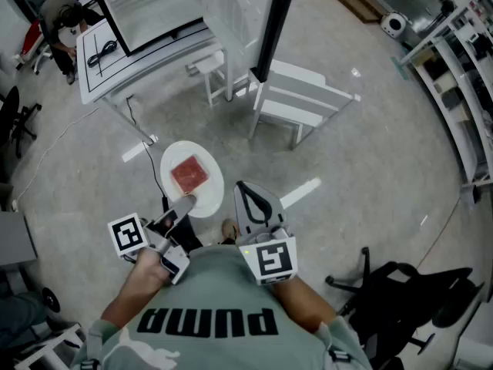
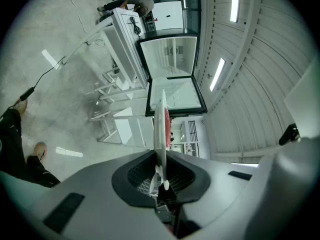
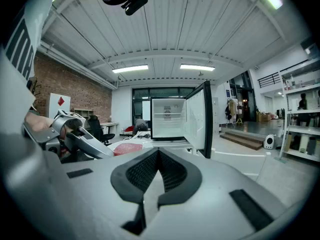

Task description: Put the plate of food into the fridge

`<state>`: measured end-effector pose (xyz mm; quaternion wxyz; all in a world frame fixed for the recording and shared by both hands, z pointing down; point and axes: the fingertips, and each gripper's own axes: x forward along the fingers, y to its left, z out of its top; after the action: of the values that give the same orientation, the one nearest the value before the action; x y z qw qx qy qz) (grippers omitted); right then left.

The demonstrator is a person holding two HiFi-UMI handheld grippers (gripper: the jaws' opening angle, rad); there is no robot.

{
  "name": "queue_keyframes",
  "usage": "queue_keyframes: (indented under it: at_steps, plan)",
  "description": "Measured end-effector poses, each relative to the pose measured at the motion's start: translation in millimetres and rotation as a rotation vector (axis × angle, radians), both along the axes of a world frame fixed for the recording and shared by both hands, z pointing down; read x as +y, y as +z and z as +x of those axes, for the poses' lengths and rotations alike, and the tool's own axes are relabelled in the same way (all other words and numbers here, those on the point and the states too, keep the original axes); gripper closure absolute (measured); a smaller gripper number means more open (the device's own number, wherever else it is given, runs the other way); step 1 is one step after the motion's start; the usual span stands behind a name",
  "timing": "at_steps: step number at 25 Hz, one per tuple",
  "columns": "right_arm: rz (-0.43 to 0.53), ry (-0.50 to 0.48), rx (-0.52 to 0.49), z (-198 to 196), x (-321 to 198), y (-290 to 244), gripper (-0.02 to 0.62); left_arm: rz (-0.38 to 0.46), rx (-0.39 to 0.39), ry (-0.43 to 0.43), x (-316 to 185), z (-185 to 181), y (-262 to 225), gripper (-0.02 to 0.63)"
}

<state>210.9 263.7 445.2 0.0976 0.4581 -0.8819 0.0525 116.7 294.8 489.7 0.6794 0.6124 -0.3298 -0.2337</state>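
A white plate [image 1: 210, 196] carrying a square red slab of food [image 1: 189, 174] is held out over the floor in front of me. My left gripper [image 1: 183, 204] is shut on the plate's near rim. In the left gripper view the plate [image 2: 160, 129] stands edge-on between the jaws, with the food [image 2: 167, 129] on its right face. My right gripper [image 1: 248, 195] is beside it, shut and empty, its pads meeting [image 3: 159, 152]. The fridge [image 1: 154, 10] stands ahead on a white table, with its door [image 3: 202, 116] swung open and its shelves [image 3: 169, 115] showing.
Two white chairs [image 1: 296, 99] stand between me and the fridge table [image 1: 104, 52]. A black office chair [image 1: 408, 299] is at my right. Shelving [image 1: 462, 75] lines the right wall. A cable [image 1: 139, 126] trails on the floor.
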Motion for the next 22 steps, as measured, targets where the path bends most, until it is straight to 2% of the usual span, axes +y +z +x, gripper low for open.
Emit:
queue_keyframes:
  at_steps: [4, 22]
  plan:
    - [0.024, -0.009, -0.002, 0, -13, -1, 0.592, 0.028, -0.006, -0.005, -13, 0, 0, 0.563]
    - [0.031, 0.006, -0.042, 16, -33, -2, 0.591, 0.039, -0.020, -0.017, -28, 9, -1, 0.563]
